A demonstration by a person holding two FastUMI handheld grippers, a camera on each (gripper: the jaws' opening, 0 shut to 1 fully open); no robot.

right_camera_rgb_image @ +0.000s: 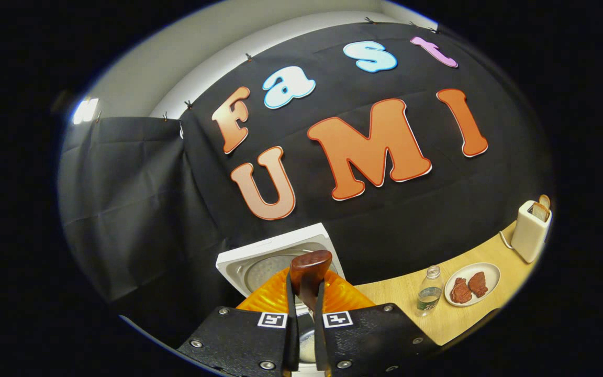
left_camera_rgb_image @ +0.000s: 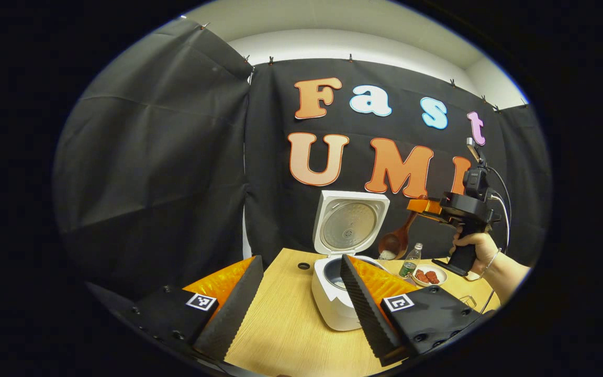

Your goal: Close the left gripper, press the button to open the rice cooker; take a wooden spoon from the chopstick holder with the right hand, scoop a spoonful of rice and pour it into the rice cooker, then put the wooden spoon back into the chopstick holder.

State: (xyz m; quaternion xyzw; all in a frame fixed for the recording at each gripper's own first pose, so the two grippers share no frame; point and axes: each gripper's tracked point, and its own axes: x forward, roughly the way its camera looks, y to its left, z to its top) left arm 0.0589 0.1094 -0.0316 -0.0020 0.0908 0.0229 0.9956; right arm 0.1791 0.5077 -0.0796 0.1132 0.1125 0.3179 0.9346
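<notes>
The white rice cooker (left_camera_rgb_image: 333, 298) stands on the wooden table with its lid (left_camera_rgb_image: 350, 224) raised. My left gripper (left_camera_rgb_image: 293, 298) is open, its fingers low in the left gripper view, the right finger in front of the cooker's pot. To the right, a hand holds my right gripper (left_camera_rgb_image: 421, 206), which is shut on a wooden spoon (left_camera_rgb_image: 397, 240) hanging bowl-down with white rice in it, above and just right of the cooker. In the right gripper view my right gripper (right_camera_rgb_image: 305, 303) clamps the spoon's handle (right_camera_rgb_image: 309, 272), with the cooker lid (right_camera_rgb_image: 272, 259) behind it.
A small water bottle (left_camera_rgb_image: 411, 260) and a white plate of reddish food (left_camera_rgb_image: 428, 275) sit right of the cooker. In the right gripper view the bottle (right_camera_rgb_image: 429, 290), the plate (right_camera_rgb_image: 471, 284) and a cream toaster (right_camera_rgb_image: 532, 230) stand along the table's right side.
</notes>
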